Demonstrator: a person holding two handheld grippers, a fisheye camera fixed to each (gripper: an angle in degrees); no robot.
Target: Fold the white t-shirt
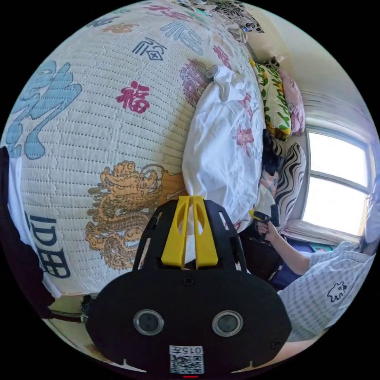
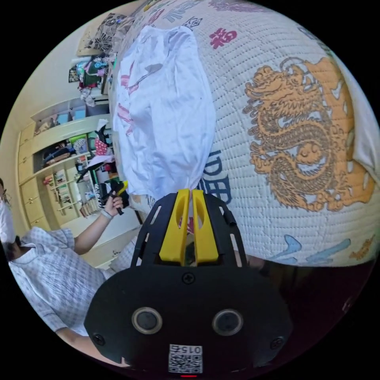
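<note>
The white t-shirt point(image 1: 221, 150) with faint pink print lies spread on a cream quilted bedspread point(image 1: 99, 130) printed with a gold dragon. My left gripper point(image 1: 191, 198) has its yellow jaws shut on a corner of the shirt. In the right gripper view, the t-shirt point(image 2: 166, 111) stretches away across the bedspread point(image 2: 301, 79), and my right gripper point(image 2: 190, 192) is shut on another corner of it. Each view also catches the other gripper in the person's hand: the right gripper point(image 1: 262, 217) by the shirt's edge, and the left gripper point(image 2: 117, 192) likewise.
Floral and striped pillows point(image 1: 277, 99) are piled along the bed's far side below a bright window point(image 1: 336, 178). Cluttered open shelves point(image 2: 67, 158) stand against the wall. The person in a checked shirt point(image 2: 43, 269) is at the bed's edge.
</note>
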